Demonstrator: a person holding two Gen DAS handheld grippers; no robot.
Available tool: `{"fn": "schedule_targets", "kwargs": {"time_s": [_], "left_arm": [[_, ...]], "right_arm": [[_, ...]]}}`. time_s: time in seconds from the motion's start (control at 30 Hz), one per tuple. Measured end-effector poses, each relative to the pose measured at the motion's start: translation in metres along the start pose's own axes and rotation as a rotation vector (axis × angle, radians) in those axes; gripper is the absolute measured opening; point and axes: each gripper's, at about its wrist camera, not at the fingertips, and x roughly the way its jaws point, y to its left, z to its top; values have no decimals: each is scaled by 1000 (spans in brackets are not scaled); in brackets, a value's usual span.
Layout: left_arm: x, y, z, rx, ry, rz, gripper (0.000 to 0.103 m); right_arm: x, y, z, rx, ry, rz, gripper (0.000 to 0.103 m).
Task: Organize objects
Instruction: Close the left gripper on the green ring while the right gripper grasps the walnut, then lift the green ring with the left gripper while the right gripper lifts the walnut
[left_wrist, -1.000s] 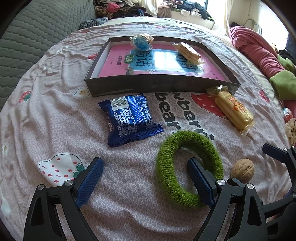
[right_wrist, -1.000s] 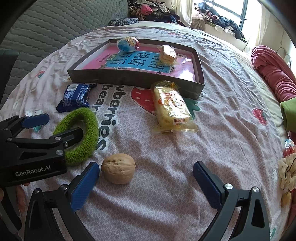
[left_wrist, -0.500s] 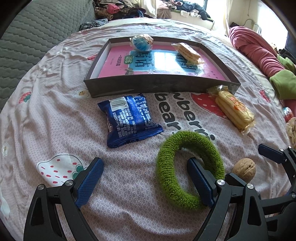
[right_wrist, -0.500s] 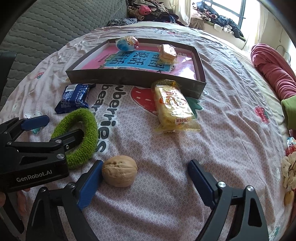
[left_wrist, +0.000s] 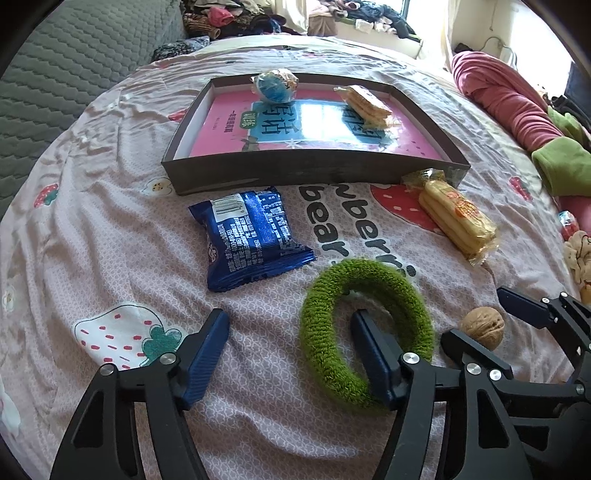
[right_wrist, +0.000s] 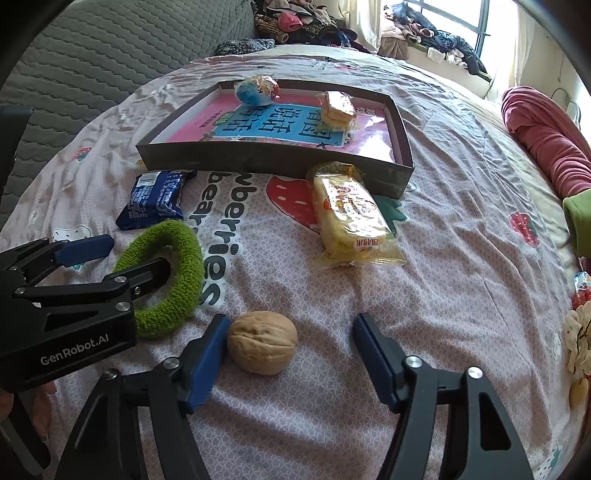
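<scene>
A green fuzzy ring (left_wrist: 332, 354) lies on the bedsheet. My left gripper (left_wrist: 291, 343) is open; its right finger sits inside the ring's hole and its left finger is outside the ring's left arc. A walnut (right_wrist: 262, 341) lies between the open fingers of my right gripper (right_wrist: 291, 341), touching the left pad. It also shows in the left wrist view (left_wrist: 482, 326). A blue snack packet (left_wrist: 251, 236) and a yellow cracker pack (right_wrist: 351, 218) lie on the sheet. A dark tray (left_wrist: 295, 170) holds a round blue sweet (left_wrist: 275, 85) and a small cracker pack (left_wrist: 365, 105).
The bed is covered by a pink strawberry-print sheet (left_wrist: 92, 229). A red rolled blanket (right_wrist: 543, 140) and a green cloth (left_wrist: 561, 166) lie at the right. A grey quilted headboard (right_wrist: 92, 55) rises at the left. Clothes are piled at the far edge.
The right gripper has moved forward around the walnut and narrowed, its left pad now touching it. The left gripper's fingers have narrowed around the ring's left arc.
</scene>
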Motion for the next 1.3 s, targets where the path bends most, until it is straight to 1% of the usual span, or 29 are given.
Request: {"fn": "schedule_targets", "kwargs": {"time_s": [0.03, 0.07, 0.1, 0.17, 0.23, 0.33, 0.4, 0.43, 0.5, 0.7, 0.93, 1.3], "left_arm": [[0, 0, 0, 1, 0, -1, 69], [0, -1, -1, 4, 2, -3, 66], [-1, -1, -1, 6, 3, -10, 60], [-3, -1, -2, 8, 5, -19, 56], [-4, -1, -2, 6, 8, -33, 50], [-6, -2, -3, 8, 11, -50, 38], [-6, -2, -4, 7, 19, -67, 27], [-7, -2, -4, 8, 21, -70, 26], [-7, -1, -4, 1, 25, -85, 19], [-8, 2, -5, -16, 35, -112, 13], [-12, 2, -7, -12, 34, -106, 13], [-31, 1, -13, -2, 12, -87, 13]], "right_arm": [[-1, 0, 0, 0, -1, 1, 63], [0, 0, 0, 1, 0, 0, 62], [-1, 0, 0, 1, 0, 2, 60], [-2, 1, -1, 1, 0, 6, 57], [-3, 2, -1, 3, -1, 13, 50], [-5, 3, -2, 6, 0, 19, 44], [-5, 3, -2, 7, 0, 20, 41], [-6, 3, -2, 8, 1, 20, 39], [-7, 3, -3, 9, -1, 22, 37], [-9, 3, -4, 15, -6, 32, 37], [-13, 2, -7, 22, -16, 53, 37], [-29, 6, -11, 16, -26, 65, 37]]}}
